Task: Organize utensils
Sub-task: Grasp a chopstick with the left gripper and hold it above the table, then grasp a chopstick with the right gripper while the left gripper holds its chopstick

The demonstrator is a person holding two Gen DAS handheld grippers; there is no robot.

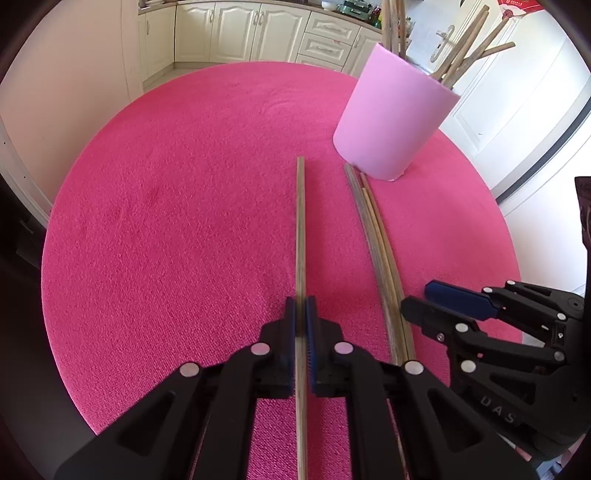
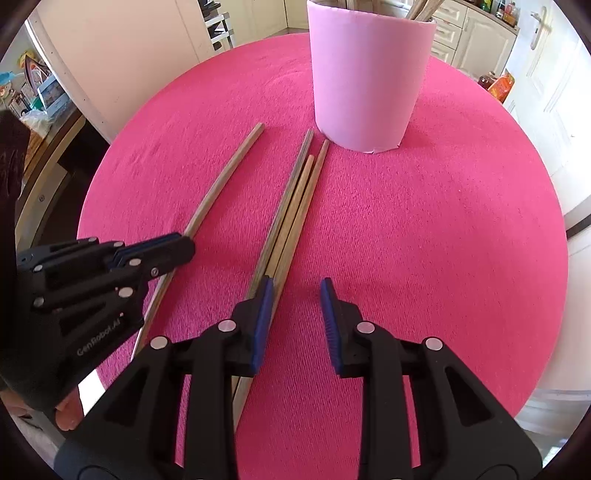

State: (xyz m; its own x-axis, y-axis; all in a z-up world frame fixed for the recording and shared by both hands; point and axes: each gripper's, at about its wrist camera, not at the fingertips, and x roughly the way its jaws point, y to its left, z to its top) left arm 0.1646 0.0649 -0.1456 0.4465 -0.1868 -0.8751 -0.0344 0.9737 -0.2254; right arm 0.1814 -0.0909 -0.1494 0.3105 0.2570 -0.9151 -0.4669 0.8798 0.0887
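From the left wrist view, the left claw [image 1: 301,314] is clamped on a single wooden chopstick [image 1: 300,229], its blue pads pressed against the stick on either side. The chopstick runs straight away from the claw over the round desk [image 1: 166,221], which is covered in bright pink cloth, and ends short of the pale pink cup [image 1: 395,114]. The cup stands at the far right of the desk with several more wooden sticks [image 1: 465,55] leaning out of its mouth. Just right of the held chopstick, a bundle of three chopsticks [image 1: 380,251] lies on the cloth, side by side and touching, its far end just beside the foot of the cup. The right claw [image 1: 417,299] enters from the lower right, its tips near the bundle. Cream kitchen cabinets [image 1: 240,33] fill the background.

From the right wrist view, the right claw [image 2: 295,291] has its jaws narrowly parted with only pink cloth between them. Its left finger [image 2: 264,314] sits over the near part of the bundle of three chopsticks [image 2: 299,199], which stretches up toward the cup [image 2: 369,81]; whether the finger touches them cannot be told. At the left edge, the left claw [image 2: 184,245] grips the single chopstick [image 2: 225,181], which lies apart from the bundle and angles toward the upper right. The cup stands upright at the top centre of the desk [image 2: 443,221].
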